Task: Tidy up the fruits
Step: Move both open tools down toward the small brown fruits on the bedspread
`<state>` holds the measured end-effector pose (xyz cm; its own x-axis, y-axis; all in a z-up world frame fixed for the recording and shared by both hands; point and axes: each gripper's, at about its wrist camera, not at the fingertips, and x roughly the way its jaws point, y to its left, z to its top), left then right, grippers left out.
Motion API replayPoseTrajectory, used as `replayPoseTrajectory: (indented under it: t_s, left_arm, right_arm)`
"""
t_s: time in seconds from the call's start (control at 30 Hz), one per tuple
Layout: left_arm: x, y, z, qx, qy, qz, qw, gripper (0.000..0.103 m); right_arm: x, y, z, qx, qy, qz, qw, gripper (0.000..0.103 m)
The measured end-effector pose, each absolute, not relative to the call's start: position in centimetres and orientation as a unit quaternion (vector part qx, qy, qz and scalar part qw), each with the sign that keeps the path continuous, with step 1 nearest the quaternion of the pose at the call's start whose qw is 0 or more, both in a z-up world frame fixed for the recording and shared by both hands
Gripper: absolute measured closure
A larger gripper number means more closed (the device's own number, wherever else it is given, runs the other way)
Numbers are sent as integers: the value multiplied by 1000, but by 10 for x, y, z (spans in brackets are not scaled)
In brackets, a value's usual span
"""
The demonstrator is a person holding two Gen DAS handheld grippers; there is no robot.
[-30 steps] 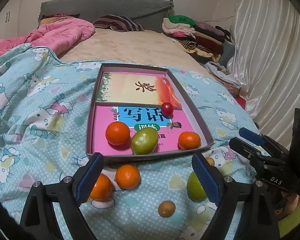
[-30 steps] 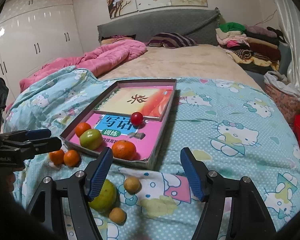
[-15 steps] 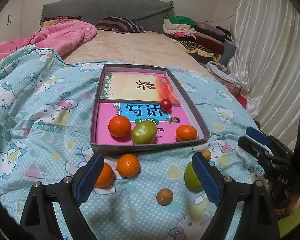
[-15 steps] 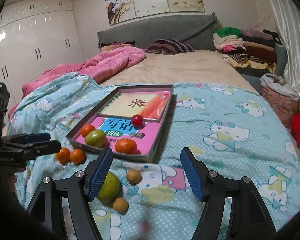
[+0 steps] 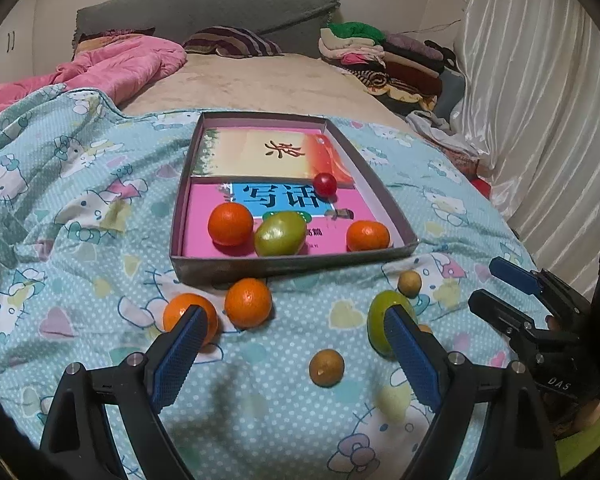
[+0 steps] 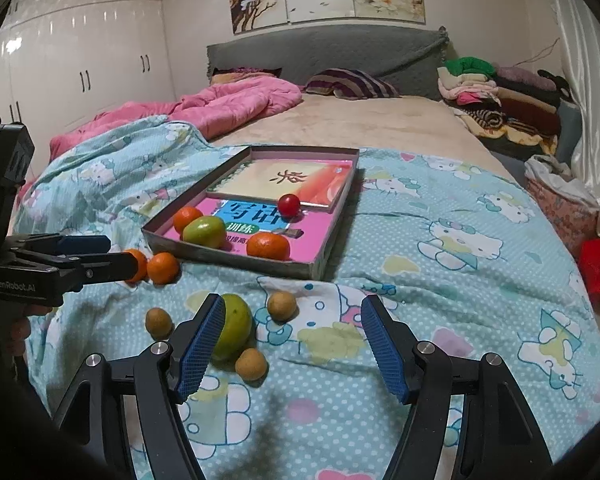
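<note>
A shallow grey box (image 5: 292, 266) (image 6: 236, 258) lined with books holds two oranges (image 5: 230, 224), a green fruit (image 5: 280, 233) and a small red fruit (image 5: 325, 184). On the blanket in front of it lie two oranges (image 5: 248, 303) (image 6: 163, 267), a green fruit (image 5: 380, 316) (image 6: 236, 326) and three small brown fruits (image 5: 326, 367) (image 6: 282, 306). My left gripper (image 5: 294, 354) is open and empty above the loose fruit. My right gripper (image 6: 292, 346) is open and empty, its left finger beside the green fruit.
The bed carries a blue cartoon blanket (image 6: 440, 280), a pink quilt (image 5: 112, 64) and a striped pillow (image 6: 350, 84). Folded clothes (image 5: 380, 56) are piled at the back right. White curtains (image 5: 540, 120) hang on the right.
Both grippers have pulled back and risen a little, so the box and the fruit sit farther off in both views. No fruit has moved.
</note>
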<state>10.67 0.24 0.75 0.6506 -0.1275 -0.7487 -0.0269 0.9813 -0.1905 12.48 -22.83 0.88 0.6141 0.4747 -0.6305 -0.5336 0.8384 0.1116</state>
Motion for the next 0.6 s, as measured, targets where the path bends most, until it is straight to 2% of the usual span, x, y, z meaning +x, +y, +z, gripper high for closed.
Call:
replayPoseTrajectory:
  t_s: [0.6]
  left_arm:
    - [96,-7,-14,-76,438,-43,895,13]
  right_arm:
    - [110,-214,-11,-84,358,292,883,31]
